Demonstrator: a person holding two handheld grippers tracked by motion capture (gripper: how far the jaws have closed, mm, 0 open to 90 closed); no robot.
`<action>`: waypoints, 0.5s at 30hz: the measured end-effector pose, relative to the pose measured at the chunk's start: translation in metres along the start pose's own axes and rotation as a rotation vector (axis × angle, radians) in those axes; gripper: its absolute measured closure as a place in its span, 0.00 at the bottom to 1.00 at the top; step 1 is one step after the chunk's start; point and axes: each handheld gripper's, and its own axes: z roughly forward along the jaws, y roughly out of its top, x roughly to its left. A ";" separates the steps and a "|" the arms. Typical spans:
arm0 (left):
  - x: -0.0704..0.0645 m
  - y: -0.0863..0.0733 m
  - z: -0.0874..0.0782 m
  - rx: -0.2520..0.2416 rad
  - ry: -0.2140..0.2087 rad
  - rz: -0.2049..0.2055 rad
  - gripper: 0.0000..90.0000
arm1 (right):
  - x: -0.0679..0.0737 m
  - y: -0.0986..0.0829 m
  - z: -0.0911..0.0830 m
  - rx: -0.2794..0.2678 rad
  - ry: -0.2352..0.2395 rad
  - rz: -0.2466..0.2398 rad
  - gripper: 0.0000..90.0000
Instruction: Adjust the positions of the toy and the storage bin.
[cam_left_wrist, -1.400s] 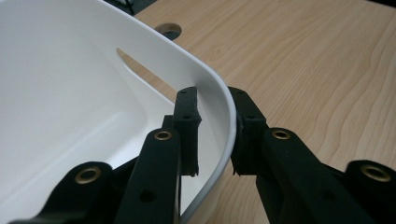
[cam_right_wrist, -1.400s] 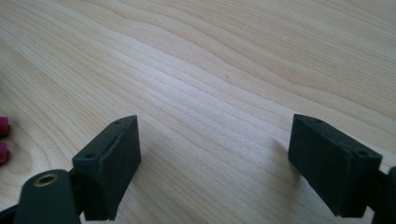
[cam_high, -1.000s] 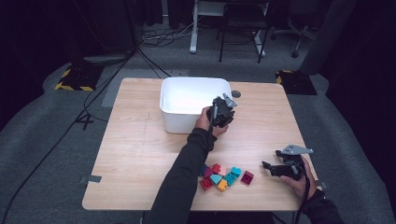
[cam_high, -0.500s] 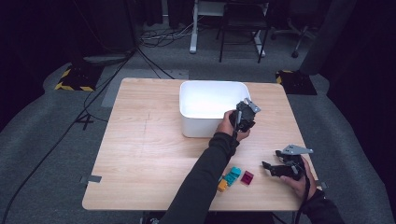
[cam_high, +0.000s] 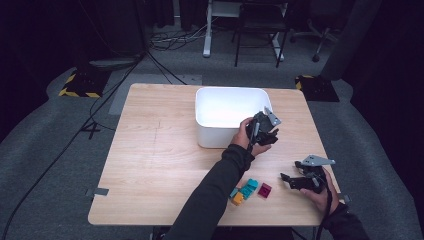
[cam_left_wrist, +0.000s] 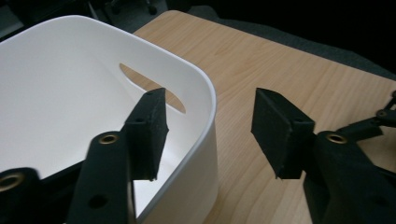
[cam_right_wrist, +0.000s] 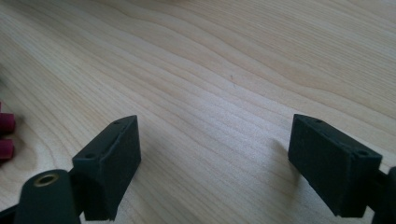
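One white bin, two grippers, a small cluster of toy blocks on a wooden table.

Smooth, glossy white plastic bin (cam_high: 220, 117) with rounded corners and a slot handle, standing at the far middle of the pale wood-grain table (cam_high: 150, 160). Left gripper (cam_high: 265, 131) at the bin's right near corner, matte black padded jaws spread, nothing between them. Right gripper (cam_high: 291, 181) low by the near right edge, jaws likewise spread and empty. At least four blocks near the front edge: two teal (cam_high: 248, 187), one orange (cam_high: 237, 199), one magenta (cam_high: 264, 190), studded and boxy.
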 end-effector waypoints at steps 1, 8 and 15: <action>0.002 -0.001 -0.004 -0.003 -0.006 -0.003 0.45 | 0.000 0.000 0.000 0.000 -0.001 -0.001 0.19; 0.030 -0.019 -0.045 0.008 -0.016 -0.007 0.37 | 0.000 0.000 0.000 0.000 -0.001 -0.001 0.19; 0.057 -0.044 -0.070 0.053 -0.044 0.014 0.52 | 0.000 0.000 0.000 0.000 -0.001 -0.001 0.19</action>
